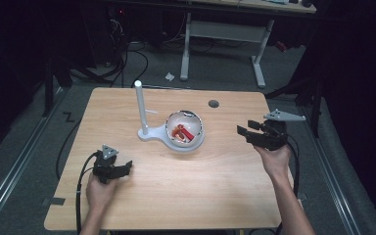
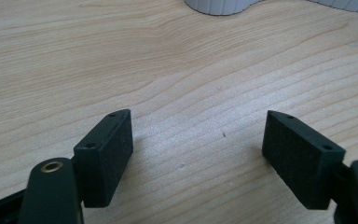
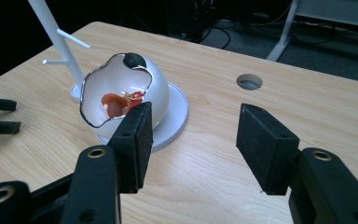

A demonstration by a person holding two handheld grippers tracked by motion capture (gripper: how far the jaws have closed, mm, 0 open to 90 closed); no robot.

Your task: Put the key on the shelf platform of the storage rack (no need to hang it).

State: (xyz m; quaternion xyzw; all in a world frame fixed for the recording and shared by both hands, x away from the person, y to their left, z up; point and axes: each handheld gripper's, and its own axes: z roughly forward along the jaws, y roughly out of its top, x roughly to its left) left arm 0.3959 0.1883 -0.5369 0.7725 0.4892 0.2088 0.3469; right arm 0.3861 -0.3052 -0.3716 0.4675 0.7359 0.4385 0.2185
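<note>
White egg-shaped bowl (image 1: 185, 128) sits mid-table on the round base of a white stand (image 1: 140, 108), red trinkets (image 3: 121, 101) inside. Right gripper (image 1: 246, 128) hovers just to its right, jaws apart, nothing between them. Left gripper (image 1: 125, 168) rests near the table (image 1: 215, 191) front, also spread and empty. Bowl looks thin, glossy, brittle: probably light and slippery. I'd pinch the jagged rim gently, not the round belly.
</note>
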